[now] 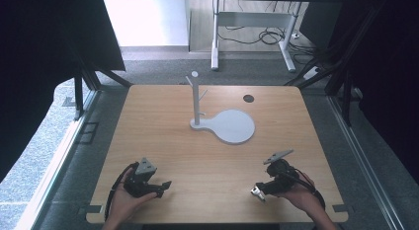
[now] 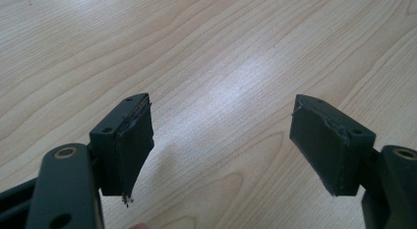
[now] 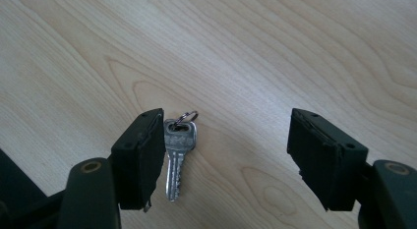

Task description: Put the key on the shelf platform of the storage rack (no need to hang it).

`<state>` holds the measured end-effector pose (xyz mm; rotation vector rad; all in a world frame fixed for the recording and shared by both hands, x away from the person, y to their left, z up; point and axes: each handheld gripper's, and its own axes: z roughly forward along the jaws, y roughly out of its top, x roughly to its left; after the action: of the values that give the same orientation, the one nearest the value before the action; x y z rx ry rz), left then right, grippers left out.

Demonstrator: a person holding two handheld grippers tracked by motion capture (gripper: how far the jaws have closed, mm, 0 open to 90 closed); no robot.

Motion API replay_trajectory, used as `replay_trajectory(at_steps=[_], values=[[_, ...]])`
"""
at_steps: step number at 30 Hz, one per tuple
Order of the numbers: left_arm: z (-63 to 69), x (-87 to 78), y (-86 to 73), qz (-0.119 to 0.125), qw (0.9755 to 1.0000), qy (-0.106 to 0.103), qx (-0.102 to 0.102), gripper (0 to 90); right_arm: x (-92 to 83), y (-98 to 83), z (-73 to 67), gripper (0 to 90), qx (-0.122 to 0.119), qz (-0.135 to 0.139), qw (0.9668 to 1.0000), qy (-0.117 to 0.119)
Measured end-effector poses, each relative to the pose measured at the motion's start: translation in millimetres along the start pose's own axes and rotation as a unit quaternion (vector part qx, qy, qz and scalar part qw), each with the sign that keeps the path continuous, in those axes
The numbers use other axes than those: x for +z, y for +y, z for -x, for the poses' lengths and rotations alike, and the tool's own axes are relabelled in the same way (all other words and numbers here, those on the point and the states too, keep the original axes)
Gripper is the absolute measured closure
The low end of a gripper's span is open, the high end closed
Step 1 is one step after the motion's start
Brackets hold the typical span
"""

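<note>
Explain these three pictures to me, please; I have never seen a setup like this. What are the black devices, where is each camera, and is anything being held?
A person sits at a wooden table with a hand-held tool in each hand: the left gripper and the right gripper. The wide picture comes from a fixed camera above the table. The other two come from small cameras riding on each tool, looking along its two black fingers.

On the table stand a white hook stand on a rounded base, and a dark round spot behind it. A silver key on a small ring lies flat between the right gripper's open fingers, close beside one of them. Neither tool holds anything.
</note>
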<state>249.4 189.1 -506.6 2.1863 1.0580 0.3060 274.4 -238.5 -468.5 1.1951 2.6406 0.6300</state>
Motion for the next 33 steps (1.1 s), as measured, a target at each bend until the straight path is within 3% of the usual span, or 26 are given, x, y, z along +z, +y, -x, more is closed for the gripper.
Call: replay_trajectory(at_steps=[9,33], values=[[-0.7,-0.3,-0.4,0.002,1.0000,0.001,-0.001,24.6,17.1,-2.2,-9.5,32.8,-0.016,-0.024,0.9996,0.007],[-3.3,-1.1,-1.3,0.004,1.0000,0.001,-0.005,24.7,34.8,-6.9,-18.2,44.6,-0.025,-0.049,0.9983,0.020]])
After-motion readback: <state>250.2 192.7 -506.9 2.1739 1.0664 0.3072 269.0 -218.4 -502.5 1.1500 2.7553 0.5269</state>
